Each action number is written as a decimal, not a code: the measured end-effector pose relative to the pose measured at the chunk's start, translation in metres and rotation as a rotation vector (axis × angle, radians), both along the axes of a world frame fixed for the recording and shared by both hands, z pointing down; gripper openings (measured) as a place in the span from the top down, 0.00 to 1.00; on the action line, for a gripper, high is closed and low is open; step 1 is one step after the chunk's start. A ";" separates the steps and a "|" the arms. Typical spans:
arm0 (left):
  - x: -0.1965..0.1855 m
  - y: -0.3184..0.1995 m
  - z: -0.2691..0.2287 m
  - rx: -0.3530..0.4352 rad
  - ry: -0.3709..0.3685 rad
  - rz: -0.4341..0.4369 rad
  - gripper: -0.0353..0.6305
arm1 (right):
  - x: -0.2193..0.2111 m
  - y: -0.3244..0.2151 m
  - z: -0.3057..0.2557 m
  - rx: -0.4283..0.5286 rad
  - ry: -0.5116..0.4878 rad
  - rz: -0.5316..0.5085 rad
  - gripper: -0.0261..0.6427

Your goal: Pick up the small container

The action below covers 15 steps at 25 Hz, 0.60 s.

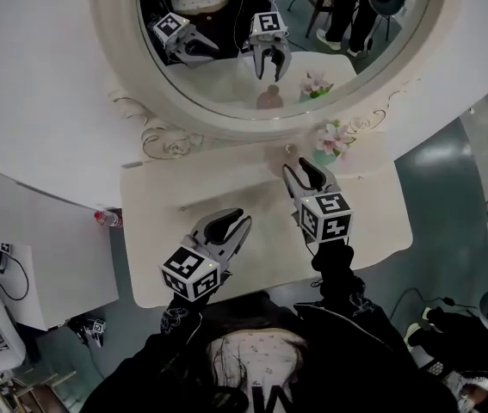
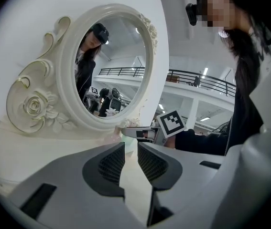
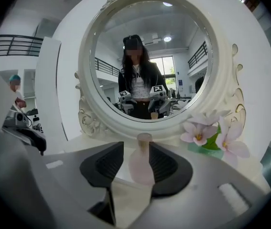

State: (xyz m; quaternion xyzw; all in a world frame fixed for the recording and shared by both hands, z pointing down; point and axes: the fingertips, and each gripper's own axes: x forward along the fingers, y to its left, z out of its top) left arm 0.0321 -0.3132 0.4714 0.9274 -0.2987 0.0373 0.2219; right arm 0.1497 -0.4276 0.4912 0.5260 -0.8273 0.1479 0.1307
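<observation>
Poised around the small container (image 3: pixel 141 168) with the right gripper (image 3: pixel 136 149): spread wide to either side of it, with a clear gap on the left and little or none on the right, not pressing on it. Found standing upright, pale pink and narrow-necked, on the white desk (image 1: pixel 157 222), just in front of the ornate round mirror (image 3: pixel 86 80) and near a spray of pink flowers (image 3: pixel 207 132).

Judged to be at the grasp stage, with the approach made and the lift not yet begun. Calls next for squaring up so that the wider lower body sits midway between both pads. Then for closing gently and evenly there rather than on the thin neck, and for lifting straight up, clear of the mirror and the flowers. Likely to tip or skid if pushed from one side first, being light and narrow-based by the look of it.

Held low over the near edge of the desk, the left gripper (image 1: pixel 233 222): drawn tight together, nothing in it, no part in the pick-up at this point
</observation>
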 end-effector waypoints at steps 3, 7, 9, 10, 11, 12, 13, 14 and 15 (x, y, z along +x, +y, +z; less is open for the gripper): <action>-0.002 -0.002 0.003 -0.006 -0.004 -0.005 0.85 | 0.000 -0.014 0.009 -0.019 0.018 -0.002 0.70; -0.006 -0.004 0.004 -0.007 -0.010 -0.015 0.85 | -0.001 -0.031 0.021 -0.038 0.031 -0.005 0.69; -0.007 -0.004 0.005 -0.008 -0.012 -0.020 0.85 | -0.001 -0.036 0.024 -0.038 0.031 -0.001 0.69; -0.008 -0.004 0.005 -0.008 -0.013 -0.021 0.85 | 0.000 -0.039 0.024 -0.037 0.030 0.001 0.69; -0.008 -0.004 0.005 -0.008 -0.014 -0.023 0.85 | 0.000 -0.040 0.024 -0.036 0.030 0.002 0.69; -0.009 -0.005 0.005 -0.008 -0.016 -0.026 0.85 | 0.000 -0.042 0.024 -0.036 0.030 0.001 0.69; -0.010 -0.005 0.005 -0.008 -0.018 -0.028 0.85 | -0.001 -0.043 0.025 -0.035 0.031 0.000 0.69; -0.010 -0.005 0.005 -0.008 -0.020 -0.031 0.85 | -0.001 -0.044 0.025 -0.036 0.033 -0.002 0.69; -0.011 -0.005 0.005 -0.009 -0.021 -0.033 0.85 | -0.002 -0.045 0.026 -0.036 0.035 -0.003 0.69</action>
